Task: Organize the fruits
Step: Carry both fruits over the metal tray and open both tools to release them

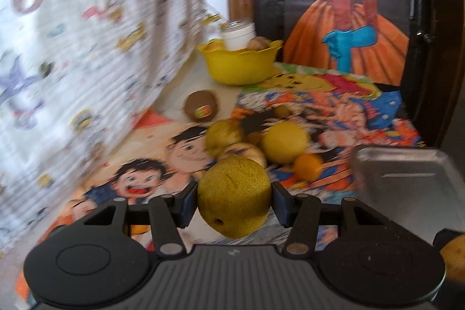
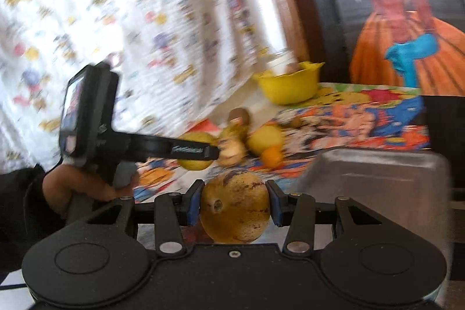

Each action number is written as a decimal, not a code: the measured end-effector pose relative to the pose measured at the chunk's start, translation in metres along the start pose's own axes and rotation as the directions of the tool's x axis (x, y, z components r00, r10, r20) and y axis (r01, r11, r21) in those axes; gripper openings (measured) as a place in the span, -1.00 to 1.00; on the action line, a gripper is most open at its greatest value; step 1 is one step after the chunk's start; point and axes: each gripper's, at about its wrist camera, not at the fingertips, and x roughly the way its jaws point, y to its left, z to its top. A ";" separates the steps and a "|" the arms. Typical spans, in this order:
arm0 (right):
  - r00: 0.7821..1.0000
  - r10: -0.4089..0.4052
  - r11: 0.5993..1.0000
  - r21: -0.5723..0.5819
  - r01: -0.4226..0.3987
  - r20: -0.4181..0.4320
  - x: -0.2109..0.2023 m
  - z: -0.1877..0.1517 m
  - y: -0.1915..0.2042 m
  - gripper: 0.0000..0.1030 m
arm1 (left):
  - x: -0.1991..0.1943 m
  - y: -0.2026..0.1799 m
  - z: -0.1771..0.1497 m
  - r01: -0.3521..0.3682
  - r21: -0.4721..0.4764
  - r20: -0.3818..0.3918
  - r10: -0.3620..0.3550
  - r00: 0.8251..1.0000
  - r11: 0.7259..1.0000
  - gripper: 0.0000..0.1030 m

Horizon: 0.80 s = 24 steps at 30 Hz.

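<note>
My left gripper (image 1: 234, 204) is shut on a green-yellow speckled pear (image 1: 232, 193), held above the cartoon-print table cover (image 1: 145, 173). Past it lies a pile of fruit: a round yellow fruit (image 1: 284, 143), a small orange (image 1: 308, 166), more pears (image 1: 223, 132), and a brown fruit with a sticker (image 1: 201, 105). My right gripper (image 2: 235, 204) is shut on a brown-blotched yellow fruit (image 2: 234, 211). In the right wrist view a hand (image 2: 75, 188) holds the left gripper (image 2: 203, 151), which carries its pear (image 2: 194, 161) over the pile. A grey metal tray (image 2: 377, 185) sits at the right.
A yellow bowl (image 1: 238, 66) with fruit and a white jar (image 1: 238, 34) stands at the table's back. A patterned curtain (image 1: 72, 48) hangs along the left. A picture of an orange dress (image 1: 348, 34) leans behind the table. The same metal tray (image 1: 407, 179) is near right.
</note>
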 end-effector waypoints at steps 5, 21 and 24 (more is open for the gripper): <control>0.991 -0.128 0.988 -0.081 0.130 0.032 -0.008 0.009 -0.056 -0.08 | 0.009 -0.036 0.010 0.093 -0.002 0.016 -0.093 0.996 0.996 0.12; 0.980 -0.199 0.953 -0.228 0.198 0.020 0.064 0.011 -0.153 -0.08 | 0.067 -0.122 0.020 0.296 0.011 -0.047 -0.295 0.954 0.955 0.12; 0.978 -0.209 0.943 -0.259 0.207 0.021 0.070 0.007 -0.150 -0.08 | 0.075 -0.126 0.018 0.297 0.016 -0.057 -0.295 0.954 0.955 0.12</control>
